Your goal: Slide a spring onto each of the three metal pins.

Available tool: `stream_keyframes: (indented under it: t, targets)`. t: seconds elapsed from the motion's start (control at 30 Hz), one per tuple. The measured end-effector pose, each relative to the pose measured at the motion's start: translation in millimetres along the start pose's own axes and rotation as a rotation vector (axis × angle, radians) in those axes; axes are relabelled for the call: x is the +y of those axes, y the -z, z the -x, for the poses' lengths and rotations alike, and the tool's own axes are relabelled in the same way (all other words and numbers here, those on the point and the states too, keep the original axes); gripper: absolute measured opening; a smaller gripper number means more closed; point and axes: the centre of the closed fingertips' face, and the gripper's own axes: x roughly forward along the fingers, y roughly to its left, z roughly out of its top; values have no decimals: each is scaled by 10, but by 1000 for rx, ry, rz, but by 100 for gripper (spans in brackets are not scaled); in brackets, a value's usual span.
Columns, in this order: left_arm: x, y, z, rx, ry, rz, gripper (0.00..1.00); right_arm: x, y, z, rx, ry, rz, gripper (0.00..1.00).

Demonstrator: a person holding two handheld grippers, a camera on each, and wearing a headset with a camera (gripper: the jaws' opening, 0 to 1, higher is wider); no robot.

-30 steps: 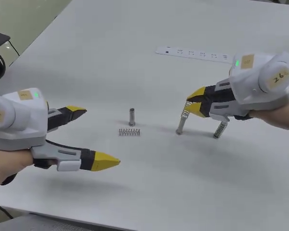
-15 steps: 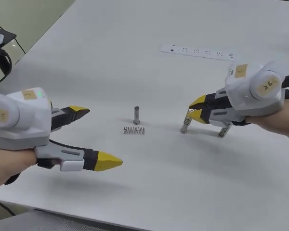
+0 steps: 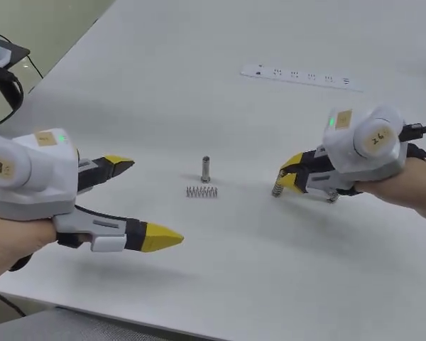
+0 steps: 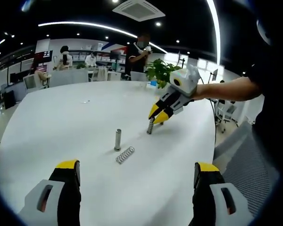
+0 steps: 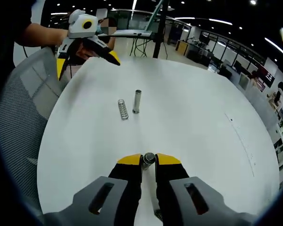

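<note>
A bare metal pin (image 3: 205, 169) stands upright mid-table, with a loose spring (image 3: 201, 192) lying just in front of it. My right gripper (image 3: 291, 171) is shut on the top of a second pin (image 3: 277, 187) that carries a spring and reaches down to the table. In the right gripper view that pin's head (image 5: 148, 158) sits between the yellow tips. A third pin with a spring (image 3: 331, 198) peeks out under the right gripper's body. My left gripper (image 3: 145, 202) is open and holds nothing, left of the bare pin (image 4: 117, 140) and loose spring (image 4: 125, 154).
A white power strip (image 3: 302, 76) lies at the far side of the white table (image 3: 163, 85). The table's near edge runs just below the left gripper. A chair and people show in the room beyond.
My right gripper has come down toward the table with its pin, which now stands steeper and shorter under the jaws. The left gripper has stayed open and in place.
</note>
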Motion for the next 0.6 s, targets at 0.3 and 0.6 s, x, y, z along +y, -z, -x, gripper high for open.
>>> stream_keyframes:
  t: [0.3, 0.6]
  targets:
    - [-8, -34, -12, 4, 6, -12, 97, -25, -19, 2, 4, 10, 20, 11]
    - [22, -81, 7, -1, 2, -16, 97, -55, -83, 91, -38, 31, -21, 15]
